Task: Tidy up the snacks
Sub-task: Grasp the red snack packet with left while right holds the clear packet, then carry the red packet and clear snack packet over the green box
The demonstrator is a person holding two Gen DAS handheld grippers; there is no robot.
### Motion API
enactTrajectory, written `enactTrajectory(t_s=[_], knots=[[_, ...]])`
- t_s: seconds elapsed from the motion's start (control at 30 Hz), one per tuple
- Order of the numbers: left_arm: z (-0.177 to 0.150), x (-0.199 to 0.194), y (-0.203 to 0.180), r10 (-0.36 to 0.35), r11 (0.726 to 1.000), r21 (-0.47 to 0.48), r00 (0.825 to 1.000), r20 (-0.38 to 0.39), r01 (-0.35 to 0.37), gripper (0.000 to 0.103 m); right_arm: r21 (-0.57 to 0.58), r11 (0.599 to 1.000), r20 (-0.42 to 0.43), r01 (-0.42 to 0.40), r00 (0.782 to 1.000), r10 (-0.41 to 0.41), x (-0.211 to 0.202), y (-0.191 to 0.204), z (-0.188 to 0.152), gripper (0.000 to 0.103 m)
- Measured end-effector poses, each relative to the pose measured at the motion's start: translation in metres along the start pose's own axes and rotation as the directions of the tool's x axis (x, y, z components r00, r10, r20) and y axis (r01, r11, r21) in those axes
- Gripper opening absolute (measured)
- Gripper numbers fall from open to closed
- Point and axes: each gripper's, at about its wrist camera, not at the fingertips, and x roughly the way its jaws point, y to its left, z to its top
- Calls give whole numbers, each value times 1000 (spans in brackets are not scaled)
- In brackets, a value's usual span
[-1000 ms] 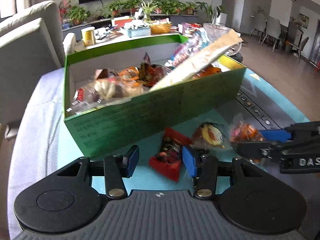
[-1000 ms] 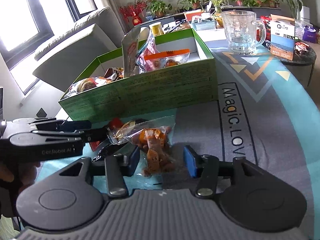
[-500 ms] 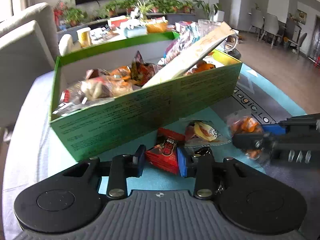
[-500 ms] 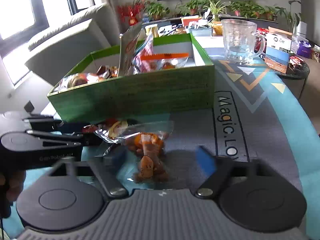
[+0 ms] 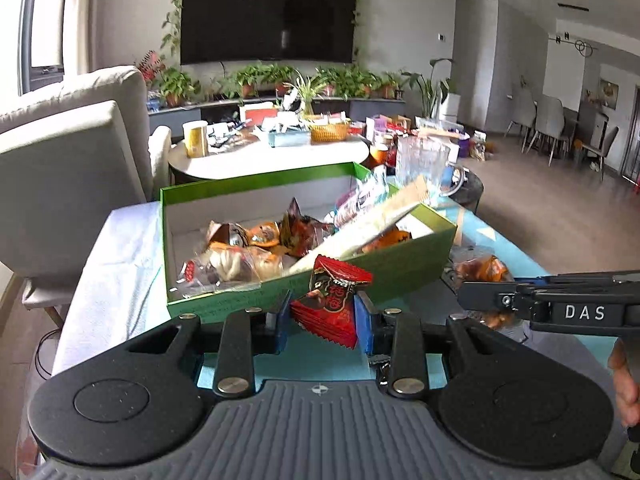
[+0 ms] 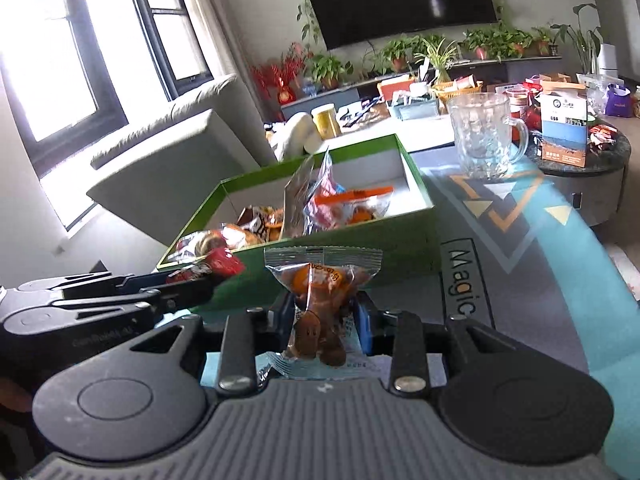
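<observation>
Red foil marks the snack packet (image 5: 334,304) pinched in the left claw (image 5: 322,322); its blue pads press on both sides of the packet, which hangs clear of the surface (image 5: 120,264) just in front of the green box (image 5: 400,268). Both claws have just been closing, each with a snack between its pads. The right claw (image 6: 322,322) grips a clear bag of brown and orange snacks (image 6: 320,304), upright between the pads, with the crimped top edge standing above them and the lower end drooping toward the camera. Each claw points forward and somewhat downward at the near wall of the box. In the left wrist view the right claw enters from the right edge, with part of a hand (image 5: 624,380) behind it; in the right wrist view the left claw reaches in from the left with the red packet at its tip.

Inside the box, wrapped snacks in orange, brown and clear packaging lie heaped at its left end, and a long pale packet (image 5: 360,232) leans slantwise across the middle onto its rim. The right end shows bare white floor.

Behind the box on the patterned mat (image 6: 520,280) stands an empty glass mug (image 6: 484,136). Further back are a grey sofa (image 5: 68,168), a cluttered white coffee table (image 5: 272,156), potted plants and a wall-mounted television (image 5: 268,16).
</observation>
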Motion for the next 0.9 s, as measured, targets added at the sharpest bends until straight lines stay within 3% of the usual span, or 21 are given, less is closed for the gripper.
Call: enactTrajectory(t_s=[0.33,0.63,0.9], knots=[[6,2,4,15,999,-51,1000,0,-15,30,0,1000,58,-9,998,9,-4,-2,7,33],[28,14,8,45,998,-48,998,47,-43,30,-36,999,127,-30,991,34,8,5,37,33],[30,31,13,58,997,-43,998,22,-57,30,-67,997,110,-27,993,34,34,4,48,33]])
